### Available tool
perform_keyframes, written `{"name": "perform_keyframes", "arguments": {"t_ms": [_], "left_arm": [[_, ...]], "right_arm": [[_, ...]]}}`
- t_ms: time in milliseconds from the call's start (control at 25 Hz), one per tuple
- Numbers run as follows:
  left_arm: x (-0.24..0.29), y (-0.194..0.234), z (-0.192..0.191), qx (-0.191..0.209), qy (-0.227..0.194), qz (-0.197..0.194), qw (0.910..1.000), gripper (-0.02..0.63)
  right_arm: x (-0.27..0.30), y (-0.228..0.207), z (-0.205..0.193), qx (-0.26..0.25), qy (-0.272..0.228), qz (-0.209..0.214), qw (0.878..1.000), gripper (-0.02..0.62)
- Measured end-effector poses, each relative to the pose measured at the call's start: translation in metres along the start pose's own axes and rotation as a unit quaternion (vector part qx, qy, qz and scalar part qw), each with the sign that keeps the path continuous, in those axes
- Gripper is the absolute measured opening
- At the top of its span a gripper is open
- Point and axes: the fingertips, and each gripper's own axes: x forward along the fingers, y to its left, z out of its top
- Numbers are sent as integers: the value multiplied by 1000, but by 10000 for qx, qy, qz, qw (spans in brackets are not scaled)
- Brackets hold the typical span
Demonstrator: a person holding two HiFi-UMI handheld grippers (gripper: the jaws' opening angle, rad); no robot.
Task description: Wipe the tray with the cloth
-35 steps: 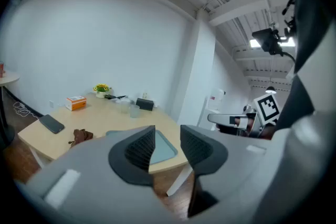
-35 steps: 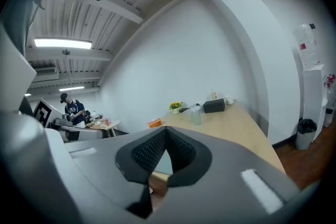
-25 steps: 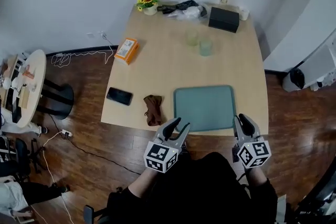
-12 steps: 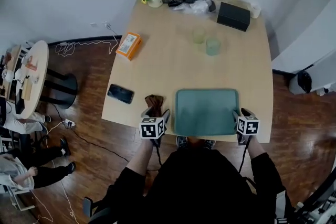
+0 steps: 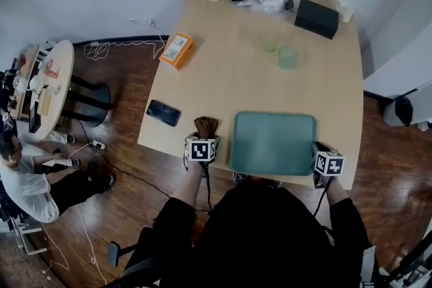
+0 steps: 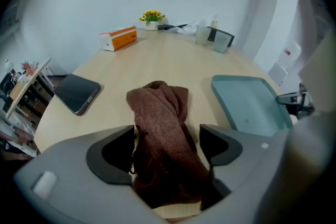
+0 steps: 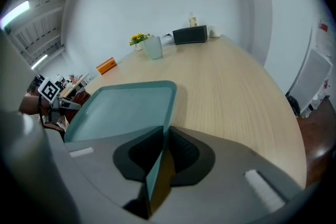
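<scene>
Cloth (image 6: 160, 123) lies unpinched just left of the tray (image 5: 273, 144), between the newly widened jaws of our left gripper (image 6: 167, 136), while our right gripper (image 7: 164, 136) has just clamped the tray's rim, so next, we reckon, we close on the cloth.

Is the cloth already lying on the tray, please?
No, the cloth lies on the table, left of the tray and apart from it.

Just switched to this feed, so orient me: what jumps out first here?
The flat teal tray sits at the near edge of the wooden table, its right rim pinched by the right gripper, whose jaws have just closed on it. Left of it, the crumpled brown cloth lies between the jaws of the left gripper, just opened wide.
</scene>
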Motion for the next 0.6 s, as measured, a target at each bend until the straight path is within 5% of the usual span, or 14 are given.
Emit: {"name": "perform_keyframes", "arguments": {"t_ms": [120,200,600], "left_arm": [[-1,-4,2,46,-58,-131,9999,297],[-3,-6,2,26,-93,-204,9997,119],[-49,-59,29,299,-476,-883,9945,67]], "right_arm": [[1,-2,0,52,-36,19,10000,37],[1,-3,-1,63,-73,-36,9999,37],[1,1,0,93,-138,-94,9998,37]]}}
